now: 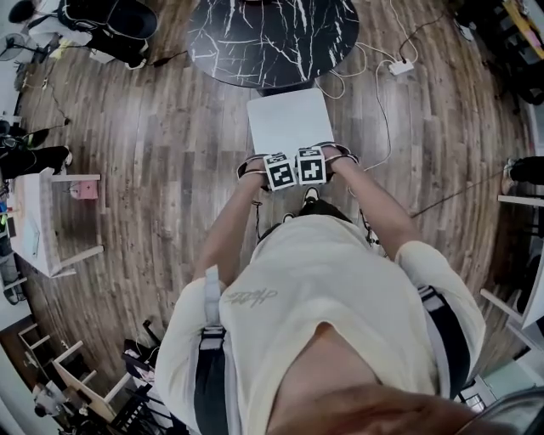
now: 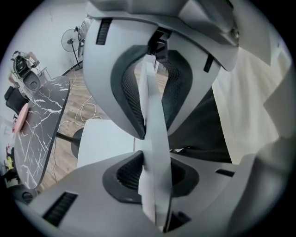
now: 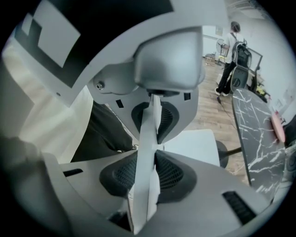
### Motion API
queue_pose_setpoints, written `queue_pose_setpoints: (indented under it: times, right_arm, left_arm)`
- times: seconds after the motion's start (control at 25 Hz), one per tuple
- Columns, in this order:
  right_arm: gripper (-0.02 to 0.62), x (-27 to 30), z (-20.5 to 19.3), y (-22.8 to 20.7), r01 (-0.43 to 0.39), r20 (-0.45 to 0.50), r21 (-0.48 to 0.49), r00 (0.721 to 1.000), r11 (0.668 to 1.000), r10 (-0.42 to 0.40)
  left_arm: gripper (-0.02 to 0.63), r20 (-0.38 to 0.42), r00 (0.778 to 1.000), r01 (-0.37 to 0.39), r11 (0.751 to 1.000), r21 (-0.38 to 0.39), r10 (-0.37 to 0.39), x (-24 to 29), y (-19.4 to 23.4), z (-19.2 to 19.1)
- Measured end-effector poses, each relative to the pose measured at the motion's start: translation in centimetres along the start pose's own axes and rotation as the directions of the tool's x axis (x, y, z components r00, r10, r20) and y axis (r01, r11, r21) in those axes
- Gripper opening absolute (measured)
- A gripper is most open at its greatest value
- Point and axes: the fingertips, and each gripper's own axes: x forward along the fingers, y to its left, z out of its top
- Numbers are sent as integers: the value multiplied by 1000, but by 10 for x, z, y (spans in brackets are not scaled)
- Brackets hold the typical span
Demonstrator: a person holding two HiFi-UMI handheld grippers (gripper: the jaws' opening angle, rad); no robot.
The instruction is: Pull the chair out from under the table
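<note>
In the head view a white chair, seat (image 1: pixel 289 121) showing, stands just in front of the round black marble table (image 1: pixel 272 38); the seat's far edge lies near the table's rim. Both grippers sit side by side on the top of the chair's back, pointing steeply down. My left gripper (image 1: pixel 274 168) is shut on the thin white chair back (image 2: pixel 155 152), which runs up between its jaws. My right gripper (image 1: pixel 314 163) grips the same chair back (image 3: pixel 149 162) beside it. The person's torso hides the chair's lower part.
White cables and a power strip (image 1: pixel 401 66) lie on the wood floor right of the table. A small white table (image 1: pixel 38 225) stands at the left, dark bags (image 1: pixel 110 21) at the top left. A person (image 3: pixel 231 55) stands beyond the marble table.
</note>
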Motion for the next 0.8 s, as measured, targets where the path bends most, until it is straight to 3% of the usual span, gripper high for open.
queue_pose_setpoints:
  times: [0.8]
  right_arm:
    - [100,24,15,129,19,3,89,1000,996,-20]
  left_arm:
    - [100,-4,999,33,997,69,-33,14,-131,-20]
